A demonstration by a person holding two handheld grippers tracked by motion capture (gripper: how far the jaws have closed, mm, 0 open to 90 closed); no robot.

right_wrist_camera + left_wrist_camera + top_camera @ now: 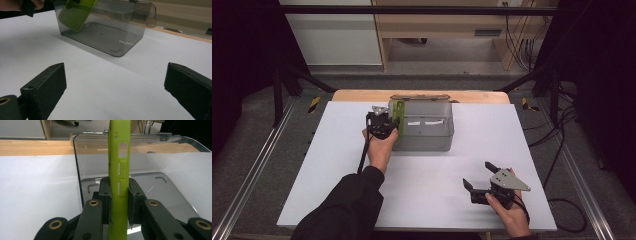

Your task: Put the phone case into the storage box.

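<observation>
Seen from above, going left to right across a white table [337, 150]. At left of centre, left gripper [383, 124], clamped on a lime-green phone case [398, 113], gripped by its flat faces and held on edge at the left end of a clear smoky-grey plastic box [424, 131]. From the left gripper view, case [119, 177] upright between the jaws, rising past the near wall of the box [140, 165]; lid hinged back at the far side, so probably opened to take the case. From the right gripper view, case [76, 13] tilted at the box's [105, 30] corner, seemingly part-way inside, though hard to tell. Farther right, near the front edge, right gripper [479, 181], spread wide and holding nothing, resting well apart from the box, likely parked out of the way.
</observation>
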